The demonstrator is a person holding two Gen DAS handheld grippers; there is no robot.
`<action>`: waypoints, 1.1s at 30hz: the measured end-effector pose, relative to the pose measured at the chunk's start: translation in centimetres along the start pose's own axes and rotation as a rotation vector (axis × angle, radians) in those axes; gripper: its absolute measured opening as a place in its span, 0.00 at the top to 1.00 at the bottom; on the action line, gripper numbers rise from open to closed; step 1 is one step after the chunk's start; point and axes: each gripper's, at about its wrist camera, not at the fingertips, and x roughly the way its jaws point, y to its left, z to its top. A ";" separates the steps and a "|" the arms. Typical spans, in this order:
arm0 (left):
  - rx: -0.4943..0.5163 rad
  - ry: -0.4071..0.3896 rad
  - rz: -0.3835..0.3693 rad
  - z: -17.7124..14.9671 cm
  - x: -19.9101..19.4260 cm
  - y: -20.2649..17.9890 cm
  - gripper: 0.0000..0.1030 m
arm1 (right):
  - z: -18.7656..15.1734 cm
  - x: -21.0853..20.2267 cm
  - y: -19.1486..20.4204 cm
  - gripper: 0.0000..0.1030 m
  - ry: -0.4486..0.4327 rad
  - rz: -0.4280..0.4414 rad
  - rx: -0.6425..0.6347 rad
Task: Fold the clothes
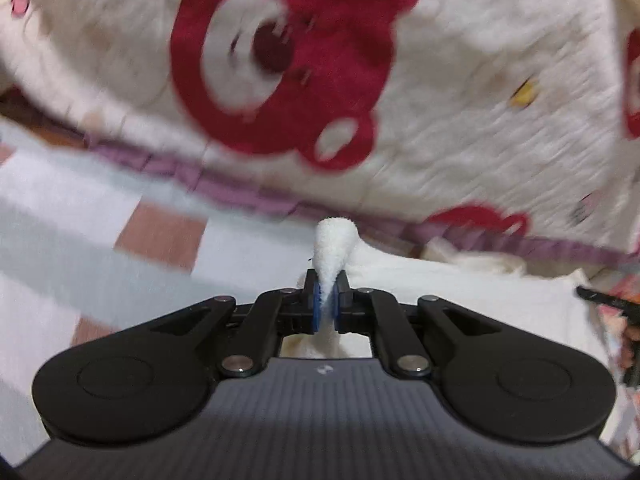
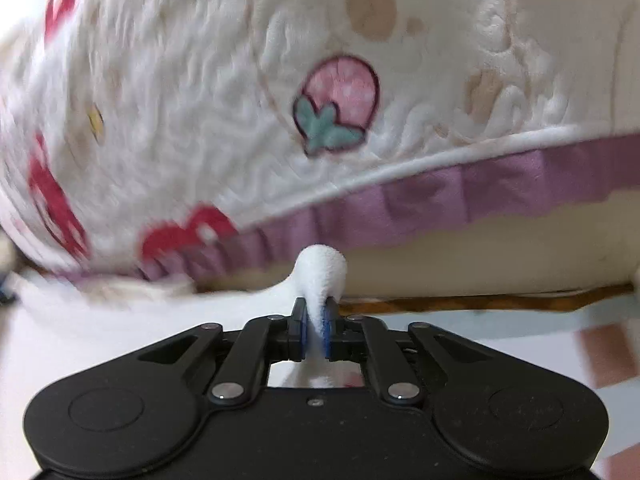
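Note:
A white fleecy garment (image 1: 460,292) stretches between my two grippers. My left gripper (image 1: 326,300) is shut on a pinched fold of it, and a tuft (image 1: 334,240) pokes out past the blue pads. In the right wrist view my right gripper (image 2: 316,326) is shut on another fold of the same white garment (image 2: 120,312), with a tuft (image 2: 322,270) sticking up beyond the pads. The cloth runs left from the right gripper and right from the left gripper. Both views are blurred by motion.
A white quilt (image 1: 460,120) printed with red bears and a pink strawberry (image 2: 340,108), edged with a purple frill (image 2: 480,196), fills the space ahead. Below lies a checked white, grey and pink floor (image 1: 120,220). A wooden edge (image 2: 480,302) runs under the quilt.

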 end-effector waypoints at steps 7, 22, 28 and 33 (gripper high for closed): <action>0.103 0.000 0.141 -1.2 -2.4 -2.7 0.79 | -0.8 1.7 1.1 0.69 0.110 -0.109 0.034; -0.184 0.187 -0.179 -12.0 -13.3 -0.3 0.67 | -11.7 -12.9 -0.6 0.68 0.072 0.147 0.244; -0.077 0.161 -0.124 -13.3 -13.0 -1.5 0.71 | -13.7 -14.7 0.5 0.72 0.102 0.138 0.197; -0.083 0.144 -0.097 -13.1 -13.2 -1.1 0.67 | -14.1 -14.5 0.6 0.68 0.106 0.054 0.152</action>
